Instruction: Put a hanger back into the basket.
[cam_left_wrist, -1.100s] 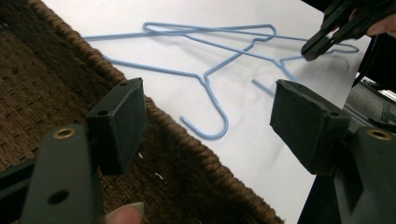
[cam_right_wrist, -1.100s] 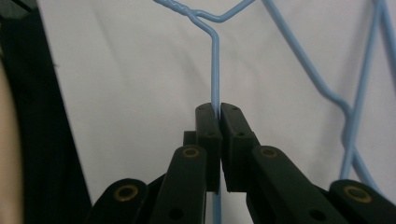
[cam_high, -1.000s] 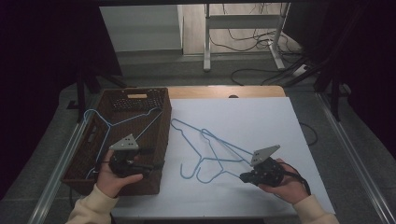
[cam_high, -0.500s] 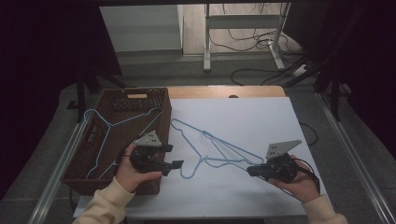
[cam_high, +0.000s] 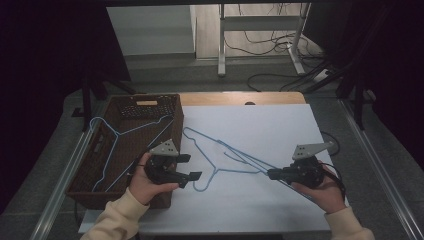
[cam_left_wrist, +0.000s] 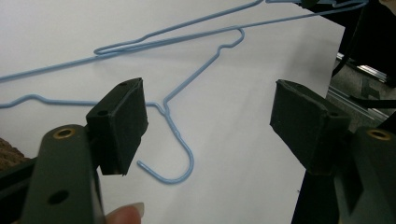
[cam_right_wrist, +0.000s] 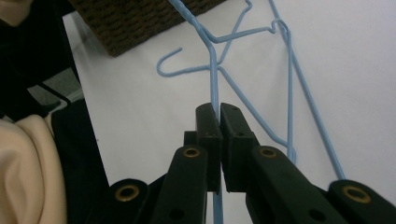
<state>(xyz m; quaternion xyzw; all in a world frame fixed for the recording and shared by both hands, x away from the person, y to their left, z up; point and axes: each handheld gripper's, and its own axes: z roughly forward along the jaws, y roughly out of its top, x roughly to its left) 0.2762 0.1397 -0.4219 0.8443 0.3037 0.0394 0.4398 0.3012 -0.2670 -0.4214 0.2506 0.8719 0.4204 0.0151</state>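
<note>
Right gripper: lower right of the high view; your jaws are clenched on one wire of a blue hanger.
Left gripper: lower middle-left of the high view, jaws spread wide with nothing between them.
Hangers: two lie tangled on the white table, mid-frame; their hooks point toward your left gripper. A third hanger rests across the basket at upper left.
Handling: I judge thin wire, light and springy, slick under the pads. It will likely swing and twist if you lift from one end, and the tangled pair may come up together.
Where to grip: probably the neck just above the hook, where the wire is twisted and stiffer; keep your right hold on the straight arm.
Left gripper view: shows the hook lying flat on the table, just beyond your open pads, not touched.
Right gripper view: shows the wire pinched between your pads, and a second hanger crossing beside it.
</note>
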